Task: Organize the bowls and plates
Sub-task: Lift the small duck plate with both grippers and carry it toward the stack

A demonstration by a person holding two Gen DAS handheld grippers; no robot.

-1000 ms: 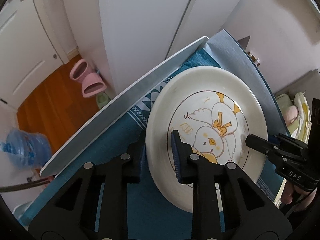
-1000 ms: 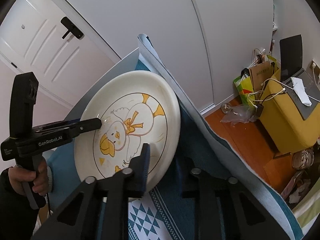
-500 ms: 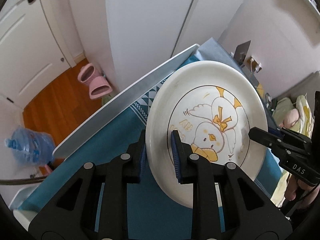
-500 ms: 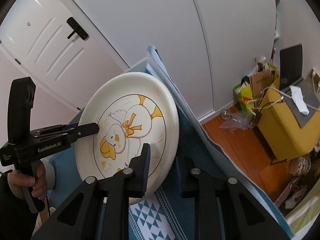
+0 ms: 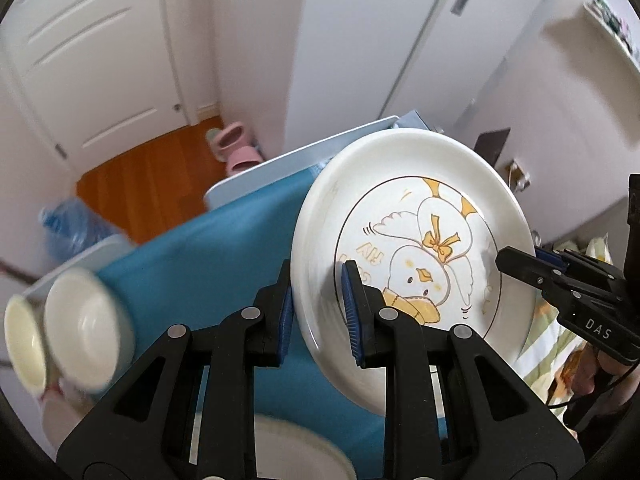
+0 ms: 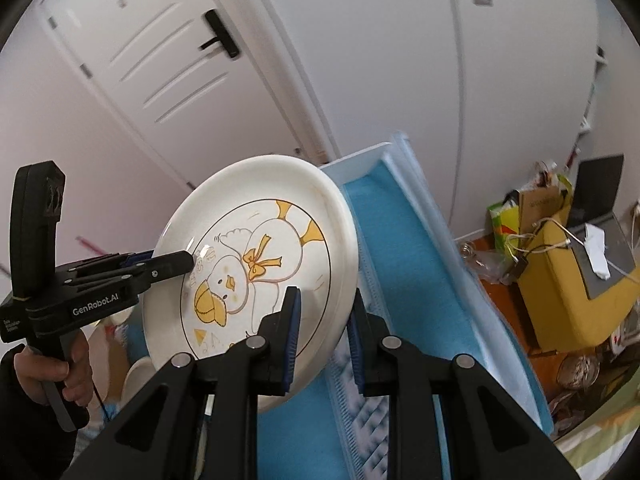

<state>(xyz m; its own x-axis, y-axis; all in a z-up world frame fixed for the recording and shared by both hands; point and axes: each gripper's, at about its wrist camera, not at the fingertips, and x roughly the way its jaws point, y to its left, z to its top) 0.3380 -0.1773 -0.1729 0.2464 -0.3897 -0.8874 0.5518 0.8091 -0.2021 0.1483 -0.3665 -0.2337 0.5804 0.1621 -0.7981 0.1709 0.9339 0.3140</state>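
Observation:
A white plate with a yellow duck drawing (image 5: 416, 236) is held tilted in the air above the blue-clothed table (image 5: 208, 252). My left gripper (image 5: 316, 312) is shut on its left rim. My right gripper (image 6: 324, 332) is shut on its opposite rim; the plate also shows in the right wrist view (image 6: 256, 272). The right gripper's fingers (image 5: 524, 268) show at the plate's right edge in the left wrist view. Two stacked white bowls (image 5: 68, 332) lie blurred at lower left, and another white dish (image 5: 296, 448) sits below my left gripper.
A white tray edge (image 5: 296, 160) borders the table's far side. Beyond it are a white door (image 5: 80, 60), pink slippers (image 5: 236, 152) on the wooden floor and a water jug (image 5: 76, 224). A yellow seat with cables (image 6: 572, 280) stands on the right.
Both grippers have lifted the plate higher and moved it left, with the view tipping up. The bowls and the lower dish have come into the left wrist view.

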